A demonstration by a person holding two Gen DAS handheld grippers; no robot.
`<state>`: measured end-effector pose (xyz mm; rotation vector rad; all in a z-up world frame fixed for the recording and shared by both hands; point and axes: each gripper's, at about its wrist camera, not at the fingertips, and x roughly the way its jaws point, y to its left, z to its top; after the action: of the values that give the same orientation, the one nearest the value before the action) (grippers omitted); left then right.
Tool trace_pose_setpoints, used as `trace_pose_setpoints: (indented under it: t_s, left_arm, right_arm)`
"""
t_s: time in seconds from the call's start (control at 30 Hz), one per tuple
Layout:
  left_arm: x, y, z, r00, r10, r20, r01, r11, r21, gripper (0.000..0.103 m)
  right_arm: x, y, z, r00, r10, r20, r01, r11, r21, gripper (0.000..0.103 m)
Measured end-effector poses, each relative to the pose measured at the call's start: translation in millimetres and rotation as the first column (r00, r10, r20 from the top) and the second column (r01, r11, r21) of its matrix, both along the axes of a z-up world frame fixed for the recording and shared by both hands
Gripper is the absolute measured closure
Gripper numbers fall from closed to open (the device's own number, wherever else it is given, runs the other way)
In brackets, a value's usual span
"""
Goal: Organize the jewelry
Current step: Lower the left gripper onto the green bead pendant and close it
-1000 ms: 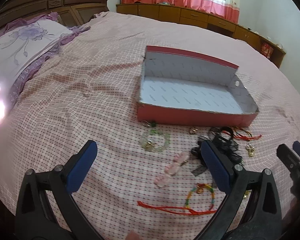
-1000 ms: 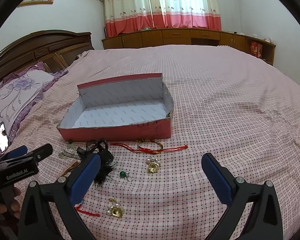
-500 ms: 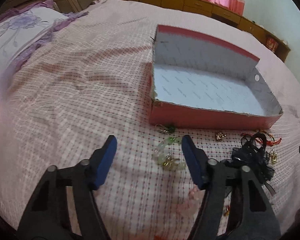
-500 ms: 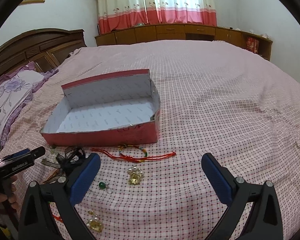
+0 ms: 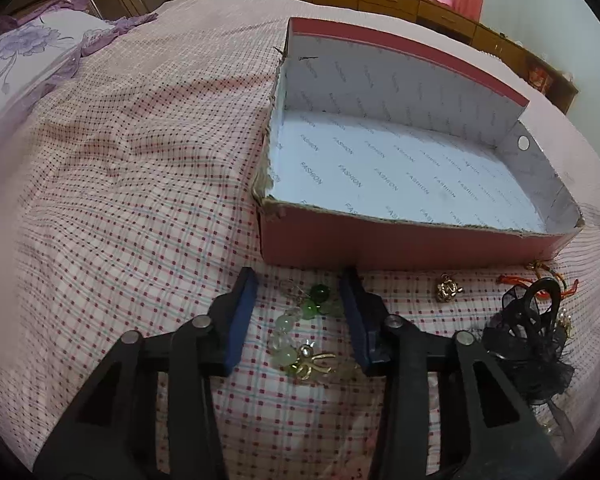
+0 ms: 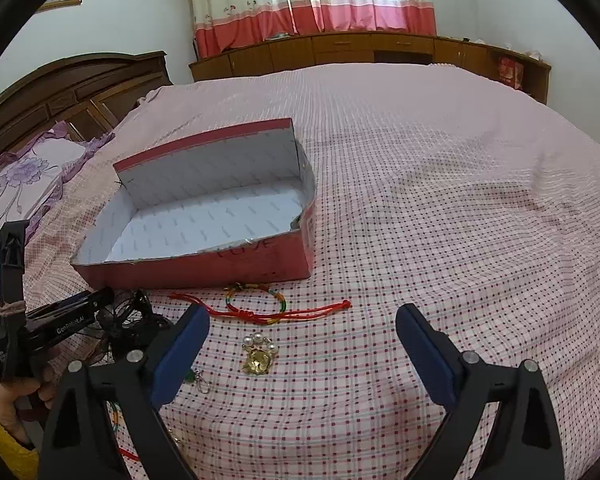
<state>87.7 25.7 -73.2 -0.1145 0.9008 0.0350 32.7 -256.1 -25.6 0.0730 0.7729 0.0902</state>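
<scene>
Left wrist view: my left gripper (image 5: 300, 300) has dropped closer to the bedspread (image 5: 120, 220) and its jaws are closing around the green bead bracelet (image 5: 300, 320), lower centre, not yet pinching it. The first pick is starting; the box (image 5: 400, 240) above is empty.

Right wrist view: my right gripper (image 6: 300, 332) hangs nearly fully wide, holding nothing, jaws just beginning to close. Only here I see the pearl brooch (image 6: 258, 354) and red cord bracelet (image 6: 260, 306).

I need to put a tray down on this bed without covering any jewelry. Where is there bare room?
Bare sheet lies right of the red box, beyond the red cord bracelet, and between the box and the purple pillow. The box floor is bare too. The strip in front of the box is crowded: green bead bracelet, gold charm, black hair bow, pearl brooch.
</scene>
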Motion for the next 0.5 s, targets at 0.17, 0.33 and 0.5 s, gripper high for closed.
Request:
trace_pose_setpoints:
  t_s: [0.17,0.33,0.5]
  left_arm:
    - [-6,3,-2,1.000,0.015,0.008,-0.015,1.000,-0.016,0.086]
    - [-16,4,3,1.000,0.008,0.029,-0.007,1.000,-0.021,0.100]
    - [-28,11,14,0.999,0.000,0.050,0.004,0.997,-0.073,0.100]
  right_arm:
    - [7,-2,-3,1.000,0.001,0.000,-0.001,1.000,0.004,0.009]
    - [13,-5,-9,1.000,-0.006,-0.013,0.006,1.000,0.007,0.010]
    - [15,-5,-16,0.999,0.001,-0.032,-0.001,1.000,0.001,0.011]
